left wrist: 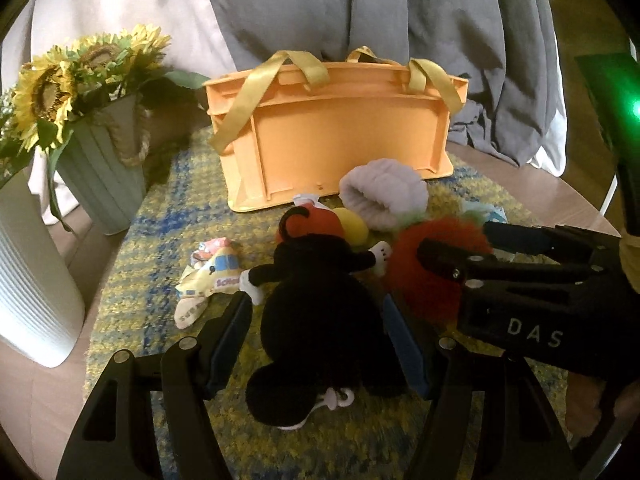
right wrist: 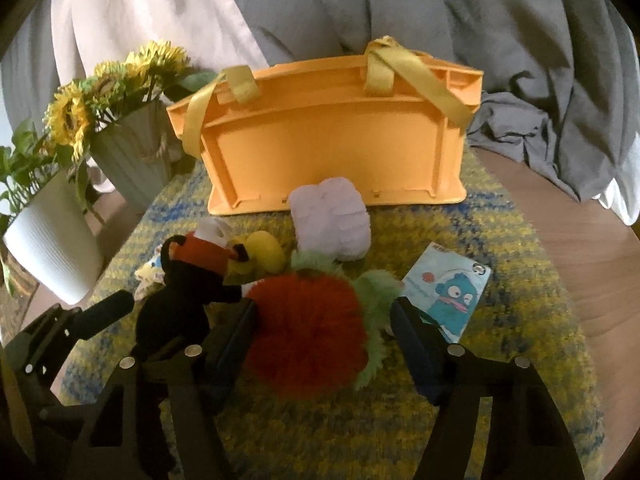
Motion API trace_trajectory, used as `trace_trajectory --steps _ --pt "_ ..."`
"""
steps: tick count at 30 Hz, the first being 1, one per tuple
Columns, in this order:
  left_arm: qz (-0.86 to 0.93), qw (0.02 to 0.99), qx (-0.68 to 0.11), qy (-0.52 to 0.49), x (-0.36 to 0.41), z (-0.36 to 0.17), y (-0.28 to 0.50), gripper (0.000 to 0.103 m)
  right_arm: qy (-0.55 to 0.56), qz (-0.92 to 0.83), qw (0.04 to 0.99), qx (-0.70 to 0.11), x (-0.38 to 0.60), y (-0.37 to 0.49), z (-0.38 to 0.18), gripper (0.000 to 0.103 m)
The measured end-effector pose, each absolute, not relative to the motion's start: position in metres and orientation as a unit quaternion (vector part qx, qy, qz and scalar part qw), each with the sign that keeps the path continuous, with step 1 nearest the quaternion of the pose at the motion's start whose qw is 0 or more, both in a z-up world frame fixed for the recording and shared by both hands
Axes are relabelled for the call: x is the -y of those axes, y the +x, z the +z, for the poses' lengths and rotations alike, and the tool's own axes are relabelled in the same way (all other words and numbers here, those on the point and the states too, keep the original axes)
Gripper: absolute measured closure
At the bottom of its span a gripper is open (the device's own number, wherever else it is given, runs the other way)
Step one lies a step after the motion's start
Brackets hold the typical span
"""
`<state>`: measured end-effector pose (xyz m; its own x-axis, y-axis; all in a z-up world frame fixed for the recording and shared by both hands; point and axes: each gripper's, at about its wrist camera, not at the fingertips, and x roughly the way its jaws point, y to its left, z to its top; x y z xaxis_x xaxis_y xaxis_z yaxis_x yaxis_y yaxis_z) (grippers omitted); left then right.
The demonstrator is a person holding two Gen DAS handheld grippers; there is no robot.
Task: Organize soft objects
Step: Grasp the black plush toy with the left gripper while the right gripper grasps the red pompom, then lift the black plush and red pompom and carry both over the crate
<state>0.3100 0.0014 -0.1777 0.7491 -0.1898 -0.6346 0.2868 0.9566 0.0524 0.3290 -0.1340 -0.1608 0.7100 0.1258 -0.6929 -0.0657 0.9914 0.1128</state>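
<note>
A black mouse plush (left wrist: 320, 320) with red shorts lies on the yellow-blue mat (left wrist: 160, 240). My left gripper (left wrist: 316, 312) is open with its fingers on either side of the plush. A red fluffy toy with green fringe (right wrist: 308, 328) lies to its right. My right gripper (right wrist: 324, 316) is open around it and also shows in the left wrist view (left wrist: 460, 240). An orange basket (right wrist: 332, 140) with yellow straps stands behind. A lilac fuzzy roll (right wrist: 332, 220), a small yellow ball (right wrist: 264, 254), a printed packet (left wrist: 208, 276) and a blue cartoon card (right wrist: 448, 292) lie around.
A grey-green pot of sunflowers (left wrist: 100, 152) and a white ribbed pot (left wrist: 28, 280) stand at the left. Grey and white cloth (left wrist: 400, 20) hangs behind the basket. The wooden table (right wrist: 592, 272) shows past the mat's right edge.
</note>
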Motion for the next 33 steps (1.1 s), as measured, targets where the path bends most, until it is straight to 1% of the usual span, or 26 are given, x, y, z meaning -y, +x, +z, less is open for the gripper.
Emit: trace_trajectory --steps 8,11,17,19,21,24,33 --pt "-0.131 0.929 -0.340 0.060 -0.002 -0.183 0.317 0.043 0.037 0.066 0.920 -0.384 0.130 0.339 -0.170 0.042" --pt "-0.127 0.930 -0.340 0.059 -0.001 -0.184 0.316 0.044 0.043 0.074 0.916 -0.392 0.129 0.342 -0.174 0.043" --pt "-0.124 0.929 -0.342 0.063 0.001 -0.184 0.316 0.044 0.070 0.086 0.908 -0.404 0.133 0.346 -0.183 0.044" --pt "-0.122 0.929 -0.343 0.066 0.002 -0.185 0.316 0.044 0.069 0.094 0.907 -0.405 0.131 0.347 -0.183 0.048" --pt "-0.122 0.929 -0.343 0.070 0.004 -0.185 0.316 0.047 0.068 0.097 0.907 -0.404 0.131 0.346 -0.183 0.054" --pt "-0.118 0.929 -0.343 0.075 0.005 -0.184 0.315 0.050 0.068 0.101 0.907 -0.403 0.132 0.344 -0.183 0.058" --pt "-0.100 0.937 -0.325 0.078 0.013 -0.168 0.295 0.051 0.068 0.091 0.918 -0.380 0.144 0.319 -0.163 0.059"
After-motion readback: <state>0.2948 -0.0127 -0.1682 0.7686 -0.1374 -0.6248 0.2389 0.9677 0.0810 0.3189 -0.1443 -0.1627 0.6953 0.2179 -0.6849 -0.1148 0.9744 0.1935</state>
